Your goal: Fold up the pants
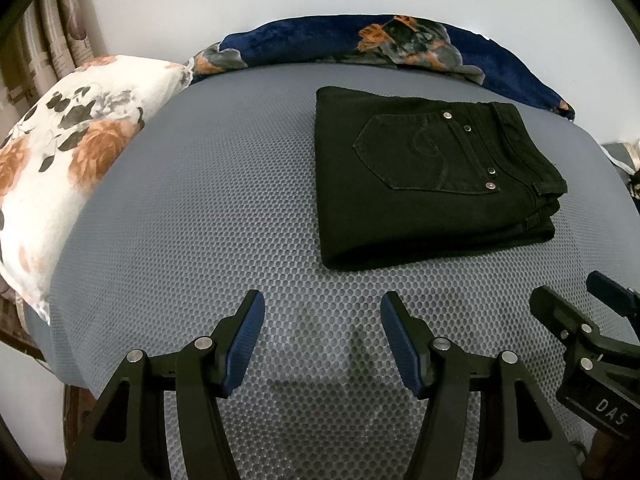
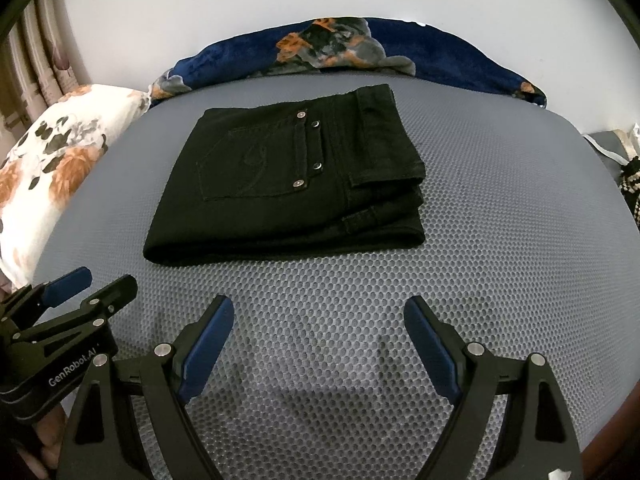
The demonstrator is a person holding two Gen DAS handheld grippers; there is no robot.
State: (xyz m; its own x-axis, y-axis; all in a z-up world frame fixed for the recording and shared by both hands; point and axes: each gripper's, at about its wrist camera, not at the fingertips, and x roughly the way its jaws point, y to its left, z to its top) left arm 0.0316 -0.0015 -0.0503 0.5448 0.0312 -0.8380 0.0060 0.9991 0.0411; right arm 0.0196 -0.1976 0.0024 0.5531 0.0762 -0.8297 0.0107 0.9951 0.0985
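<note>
The folded black pants [image 1: 432, 176] lie on the grey mesh bed [image 1: 200, 220], beyond both hand-held grippers, left [image 1: 322, 308] and right [image 2: 320, 312], each parted wide and empty. Only the right view shows a hand [image 2: 44, 436].

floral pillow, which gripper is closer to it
Left. The left gripper hovers open over the grey mesh mat on the side of the floral pillow; the right gripper sits farther over, open, beyond the left one and below the folded black jeans.

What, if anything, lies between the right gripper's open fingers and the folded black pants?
Nothing: in the right wrist view only bare grey mesh surface separates the right gripper from the pants.
</note>
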